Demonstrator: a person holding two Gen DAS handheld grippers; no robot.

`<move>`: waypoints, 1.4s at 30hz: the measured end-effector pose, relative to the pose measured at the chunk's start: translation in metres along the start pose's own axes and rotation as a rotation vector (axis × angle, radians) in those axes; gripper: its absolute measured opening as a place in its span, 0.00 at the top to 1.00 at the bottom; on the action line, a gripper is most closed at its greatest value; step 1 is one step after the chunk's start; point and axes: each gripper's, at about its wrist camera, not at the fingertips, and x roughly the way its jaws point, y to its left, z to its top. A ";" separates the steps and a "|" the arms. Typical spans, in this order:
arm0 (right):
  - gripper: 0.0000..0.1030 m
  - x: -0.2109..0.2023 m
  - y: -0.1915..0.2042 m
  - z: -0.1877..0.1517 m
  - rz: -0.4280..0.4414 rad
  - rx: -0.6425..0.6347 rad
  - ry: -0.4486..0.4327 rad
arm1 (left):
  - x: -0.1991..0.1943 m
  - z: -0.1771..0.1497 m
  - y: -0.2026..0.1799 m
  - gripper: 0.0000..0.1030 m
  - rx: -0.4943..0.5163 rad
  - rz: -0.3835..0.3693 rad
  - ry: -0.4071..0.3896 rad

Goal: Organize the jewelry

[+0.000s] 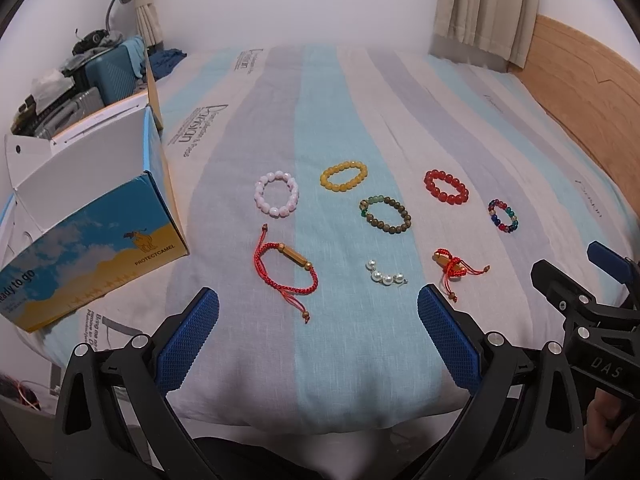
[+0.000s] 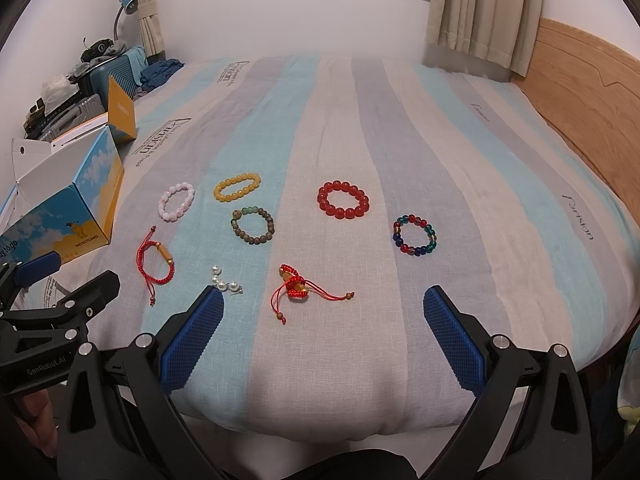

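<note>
Several bracelets lie on the striped bedspread [image 1: 340,360]: pink [image 1: 277,194], yellow [image 1: 343,176], brown-green [image 1: 385,215], red bead [image 1: 446,187], multicolour [image 1: 503,216], a red cord bracelet [image 1: 286,268], a short pearl strand [image 1: 384,274] and a bunched red cord bracelet [image 1: 452,266]. An open blue-yellow box [image 1: 96,248] stands at the left. My left gripper [image 1: 318,308] is open and empty, above the near bed edge. My right gripper [image 2: 324,308] is open and empty, just short of the bunched red cord bracelet [image 2: 296,286].
A wooden headboard [image 1: 580,92] runs along the right side. Suitcases and clutter [image 1: 80,80] stand beyond the box at the far left. Curtains [image 1: 484,8] hang at the back wall. The far half of the bed holds a blue cloth [image 1: 168,58].
</note>
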 end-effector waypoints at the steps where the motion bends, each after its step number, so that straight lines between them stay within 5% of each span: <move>1: 0.07 0.000 0.000 0.000 -0.002 0.000 -0.001 | 0.000 0.000 0.000 0.06 -0.001 0.000 0.000; 30: 0.07 0.006 -0.002 0.000 -0.003 0.002 0.012 | 0.004 0.001 -0.001 0.06 0.001 -0.006 0.012; 42: 0.07 0.050 0.001 0.005 0.020 -0.082 0.088 | 0.051 0.006 0.028 0.06 0.023 -0.017 0.094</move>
